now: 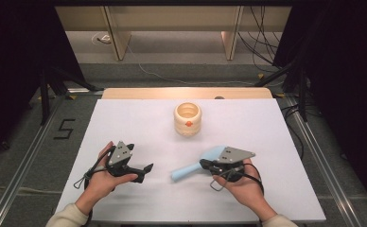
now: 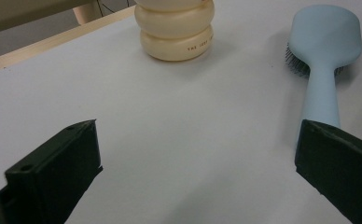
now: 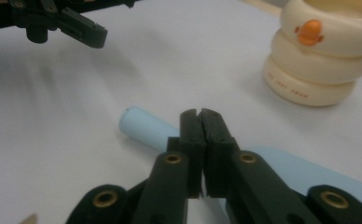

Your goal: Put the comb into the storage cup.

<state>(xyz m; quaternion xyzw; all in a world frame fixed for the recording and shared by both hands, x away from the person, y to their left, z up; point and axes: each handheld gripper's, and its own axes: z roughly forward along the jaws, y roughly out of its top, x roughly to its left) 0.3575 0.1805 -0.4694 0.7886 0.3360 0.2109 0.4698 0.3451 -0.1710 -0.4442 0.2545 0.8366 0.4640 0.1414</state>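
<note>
My left gripper (image 1: pixel 146 169) has its jaws wide apart and holds nothing. My right gripper (image 3: pixel 200 113) is closed and empty, just above the light blue hairbrush (image 1: pixel 191 169) lying on the white table (image 1: pixel 139 127), with the cream holder (image 1: pixel 187 118) farther back.

In the high view the grey plate and the right hand (image 1: pixel 240 182) cover much of the head of the light blue hairbrush (image 1: pixel 191 169). In the right gripper view the closed jaws of the right gripper (image 3: pixel 200 122) hide the middle of the brush handle, and the brush head runs off the bottom right edge. The cream ringed cup (image 3: pixel 323 56) is cut at the top and right edges there; in the left gripper view its top is cut off, and the small print on its lowest ring is too small to read. The brush's bristles are mostly hidden under the head
</note>
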